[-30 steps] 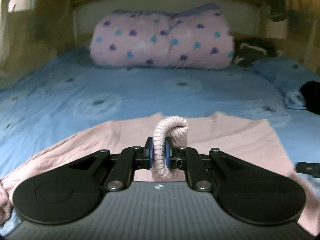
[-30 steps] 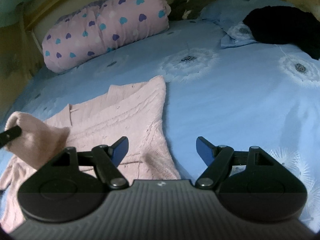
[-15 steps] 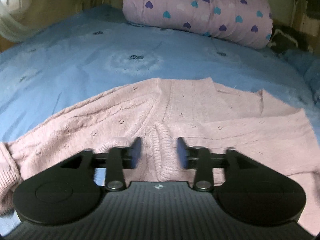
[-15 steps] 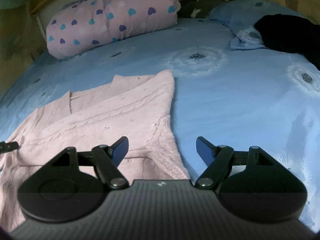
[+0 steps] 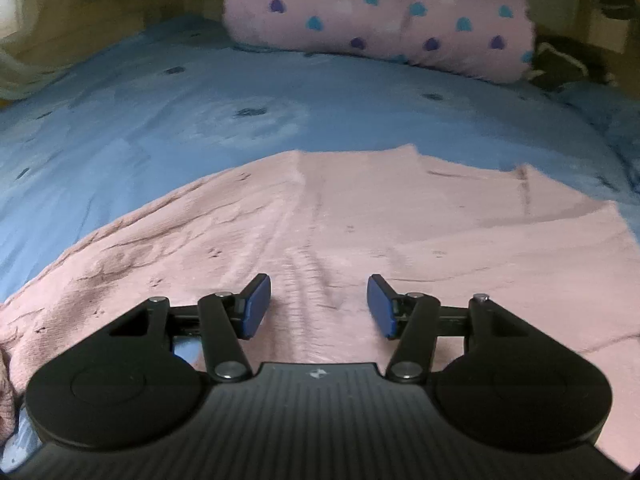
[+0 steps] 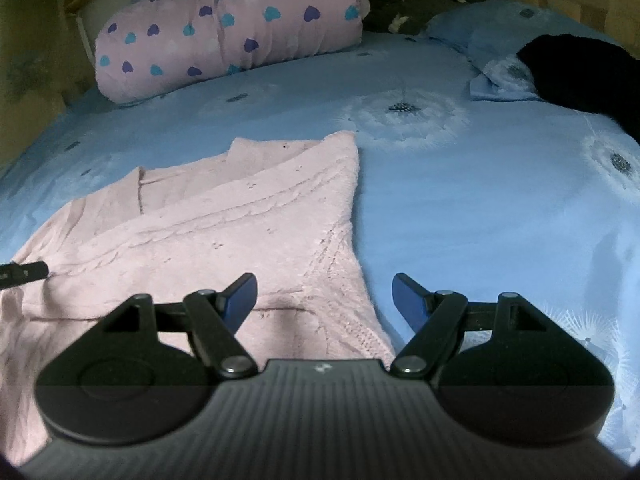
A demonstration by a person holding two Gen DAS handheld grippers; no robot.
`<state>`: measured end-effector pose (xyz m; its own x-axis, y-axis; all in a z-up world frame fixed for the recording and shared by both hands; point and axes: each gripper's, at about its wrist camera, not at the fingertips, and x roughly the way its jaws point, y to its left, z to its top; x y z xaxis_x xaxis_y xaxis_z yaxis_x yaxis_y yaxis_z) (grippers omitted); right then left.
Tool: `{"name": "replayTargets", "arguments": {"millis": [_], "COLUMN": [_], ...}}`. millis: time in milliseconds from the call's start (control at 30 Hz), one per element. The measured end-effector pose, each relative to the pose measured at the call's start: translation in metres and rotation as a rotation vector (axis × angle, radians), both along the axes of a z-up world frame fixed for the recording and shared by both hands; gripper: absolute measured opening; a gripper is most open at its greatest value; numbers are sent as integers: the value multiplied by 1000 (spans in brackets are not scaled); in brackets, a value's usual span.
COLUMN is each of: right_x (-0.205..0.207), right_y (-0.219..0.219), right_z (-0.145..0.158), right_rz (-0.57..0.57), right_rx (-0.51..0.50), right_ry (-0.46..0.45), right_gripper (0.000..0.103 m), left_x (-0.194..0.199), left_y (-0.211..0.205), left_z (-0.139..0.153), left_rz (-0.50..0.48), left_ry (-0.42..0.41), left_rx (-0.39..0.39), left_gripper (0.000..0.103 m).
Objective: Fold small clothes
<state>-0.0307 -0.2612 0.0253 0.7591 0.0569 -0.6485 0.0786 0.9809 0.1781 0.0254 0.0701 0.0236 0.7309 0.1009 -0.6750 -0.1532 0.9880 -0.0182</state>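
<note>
A small pink knitted sweater (image 5: pixel 360 232) lies flat on the blue bedsheet, with a sleeve folded across its body. My left gripper (image 5: pixel 318 304) is open and empty, hovering low over the sweater's middle. In the right wrist view the sweater (image 6: pixel 224 236) fills the left half. My right gripper (image 6: pixel 324 300) is open and empty above the sweater's right edge. The left gripper's tip (image 6: pixel 24 274) pokes in at the far left of that view.
A pink pillow with heart prints (image 5: pixel 384 12) lies at the head of the bed, also in the right wrist view (image 6: pixel 232 28). A blue pillow (image 6: pixel 496 40) and a black garment (image 6: pixel 584 68) sit at the right. The blue sheet (image 6: pixel 480 200) stretches to the right.
My left gripper opened and let go of the pink sleeve cuff, which now lies flat on the sweater. The jaws have spread wider. The right gripper stayed open and barely moved.
</note>
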Motion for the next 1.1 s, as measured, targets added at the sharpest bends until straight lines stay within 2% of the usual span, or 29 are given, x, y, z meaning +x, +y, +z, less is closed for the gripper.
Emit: {"name": "replayTargets", "arguments": {"millis": [100, 133, 167, 200, 300, 400, 467, 567, 700, 800, 900, 933, 967, 1100], "right_x": [1, 1, 1, 1, 3, 4, 5, 8, 10, 10, 8, 8, 7, 3], "right_y": [0, -1, -1, 0, 2, 5, 6, 11, 14, 17, 18, 18, 18, 16], "right_z": [-1, -1, -1, -1, -3, -5, -7, -10, -13, -13, -10, -10, -9, -6], "right_rz": [-6, -3, -2, -1, 0, -3, -2, 1, 10, 16, 27, 29, 30, 31], "right_rx": [2, 1, 0, -3, -11, -18, -21, -31, -42, -47, -51, -53, -54, -45], "right_ry": [1, 1, 2, 3, 10, 17, 24, 37, 49, 47, 34, 30, 26, 15], "right_gripper": [76, 76, 76, 76, 76, 76, 76, 76, 76, 76, 76, 76, 76, 76], "left_x": [4, 4, 4, 4, -1, -1, 5, 15, 13, 8, -4, -9, -15, -33], "left_y": [8, 10, 10, 10, 10, 15, 16, 16, 11, 17, 28, 32, 35, 54], "left_z": [-8, -9, -10, -10, 1, 9, 7, -9, -12, -4, 9, 14, 20, 45], "left_rz": [6, 1, -10, -21, -23, 0, 3, -22, -32, -21, -6, 1, 8, 39], "left_ry": [-6, -10, -18, -22, -80, -120, -100, -24, -36, -29, -24, -18, -18, -10], "left_rx": [-45, -56, -63, -62, -51, -29, -11, 19, 70, 33, 6, 10, 18, 73], "left_gripper": [60, 50, 22, 16, 12, 12, 12, 13, 17, 22, 37, 45, 49, 55]}}
